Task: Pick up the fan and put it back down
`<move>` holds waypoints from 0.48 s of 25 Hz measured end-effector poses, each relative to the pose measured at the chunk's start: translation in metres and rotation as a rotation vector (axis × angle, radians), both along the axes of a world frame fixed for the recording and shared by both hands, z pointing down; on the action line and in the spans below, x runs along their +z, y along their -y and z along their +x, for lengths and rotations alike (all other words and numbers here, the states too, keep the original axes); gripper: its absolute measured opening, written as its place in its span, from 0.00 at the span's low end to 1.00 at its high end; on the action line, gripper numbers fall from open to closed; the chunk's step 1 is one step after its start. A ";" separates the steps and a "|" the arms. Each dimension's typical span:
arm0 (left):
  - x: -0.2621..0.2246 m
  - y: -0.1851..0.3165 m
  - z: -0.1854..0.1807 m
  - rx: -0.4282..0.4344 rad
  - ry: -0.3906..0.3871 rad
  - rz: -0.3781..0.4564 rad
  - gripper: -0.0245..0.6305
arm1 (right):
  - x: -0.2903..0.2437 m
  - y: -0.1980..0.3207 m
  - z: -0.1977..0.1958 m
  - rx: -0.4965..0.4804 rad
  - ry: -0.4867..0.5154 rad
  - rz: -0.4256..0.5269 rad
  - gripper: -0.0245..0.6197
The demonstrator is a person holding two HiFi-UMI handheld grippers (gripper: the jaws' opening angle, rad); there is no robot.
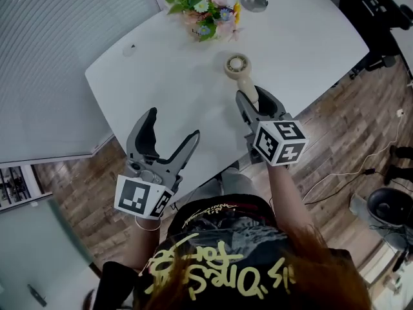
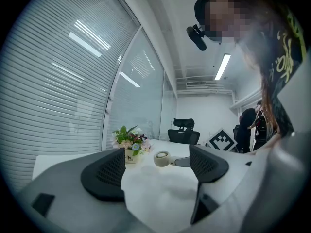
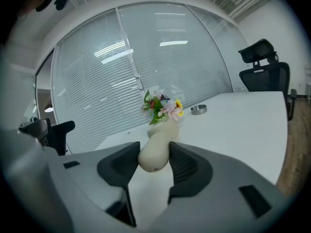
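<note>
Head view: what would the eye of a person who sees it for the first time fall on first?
First the right gripper, shut on the handle of the cream fan, whose round head shows near the middle of the white table. Next the left gripper, open and empty, by the table's near edge. Toward the far edge, the bunch of flowers gives the only strong colour.

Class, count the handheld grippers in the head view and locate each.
2. The left gripper is lower left, fingers apart and empty, over the table edge. The right gripper is beside it, fingers closed on the fan handle.
</note>
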State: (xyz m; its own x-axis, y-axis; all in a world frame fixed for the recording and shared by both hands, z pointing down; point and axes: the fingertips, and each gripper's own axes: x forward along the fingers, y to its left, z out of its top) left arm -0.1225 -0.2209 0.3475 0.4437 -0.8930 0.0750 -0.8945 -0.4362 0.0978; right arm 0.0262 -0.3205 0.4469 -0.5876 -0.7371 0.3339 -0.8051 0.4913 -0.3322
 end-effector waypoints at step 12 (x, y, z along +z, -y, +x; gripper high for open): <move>-0.017 0.009 -0.004 -0.061 0.013 0.043 0.67 | -0.067 0.010 0.002 -0.047 0.019 0.193 0.33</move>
